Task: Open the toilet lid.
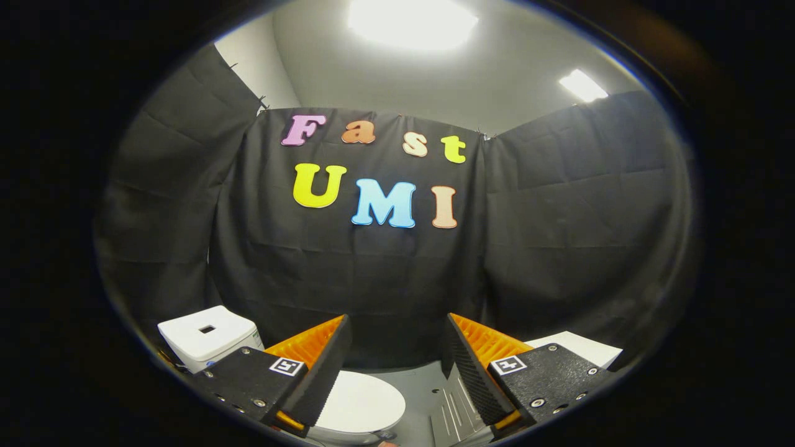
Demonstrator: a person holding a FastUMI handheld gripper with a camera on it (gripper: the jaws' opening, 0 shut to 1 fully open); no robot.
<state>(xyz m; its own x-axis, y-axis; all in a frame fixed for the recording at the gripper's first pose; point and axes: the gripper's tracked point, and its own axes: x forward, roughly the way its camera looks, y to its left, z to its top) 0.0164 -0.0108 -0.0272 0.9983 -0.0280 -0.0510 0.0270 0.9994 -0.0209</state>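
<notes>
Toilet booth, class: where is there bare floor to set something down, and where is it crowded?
Bare grey floor lies right of the closed toilet lid, bordered behind by the black cloth wall and in front by a ribbed metal plate. It is crowded around the toilet, where the white tank stands close by. The gripper hangs above with its jaws open, holding nothing.
</notes>
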